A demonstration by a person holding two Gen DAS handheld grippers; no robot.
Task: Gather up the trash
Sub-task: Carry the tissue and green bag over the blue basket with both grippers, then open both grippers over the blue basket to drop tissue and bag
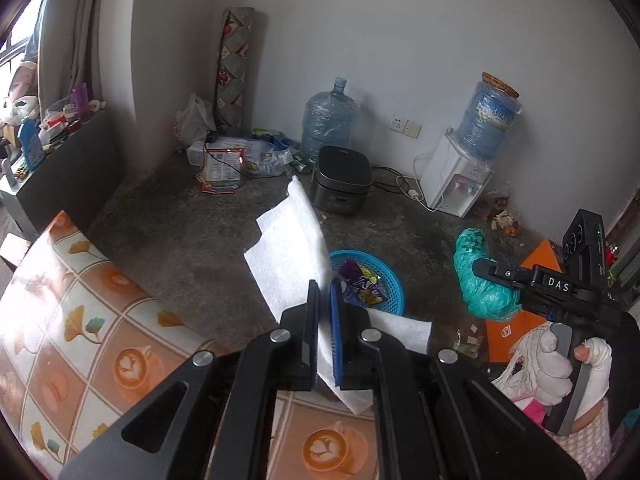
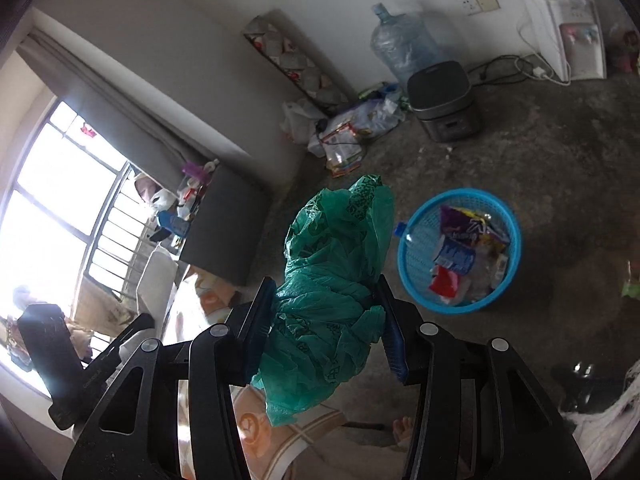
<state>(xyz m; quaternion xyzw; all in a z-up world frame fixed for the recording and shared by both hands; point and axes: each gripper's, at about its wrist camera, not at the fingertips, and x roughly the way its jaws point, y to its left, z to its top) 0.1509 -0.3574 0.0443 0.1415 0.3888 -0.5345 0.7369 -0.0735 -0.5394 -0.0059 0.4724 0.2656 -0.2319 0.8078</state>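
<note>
Trash first: two pieces are up in the air right now, one in each tool, and the rest sits in the blue basket point(image 2: 412, 236) on the concrete floor point(image 1: 192, 236).

Biggest stuff in the room: a bench with an orange coffee-cup print cloth point(image 1: 80, 320) runs along the near left edge of the left wrist view. Against the far wall there's a white water dispenser point(image 1: 452, 176) with a big jug on top, a loose water jug point(image 1: 329, 120) standing on the floor, and a dark rice cooker point(image 1: 342, 180) just in front of that jug. A rolled-up patterned mat point(image 1: 234, 68) leans in the corner, with a pile of packets and bags at its foot.

The basket is round, plastic mesh, and already has snack wrappers and a small bottle in it.

The right tool point(image 2: 326, 326) is clamped on a crumpled green plastic bag point(image 2: 336, 272); both blue pads press into its sides, and the bag bulges up above the fingers and hangs down below them. From that camera the bag sits just left of the basket, above the floor. A gloved hand point(image 1: 560, 368) grips the right tool's handle, seen from the other camera.

The left tool point(image 1: 325, 300) is pinched nearly together on a white paper towel point(image 1: 288, 248). The sheet sticks up past the fingertips and a flap trails out to the right, partly covering the basket from that view.
</note>
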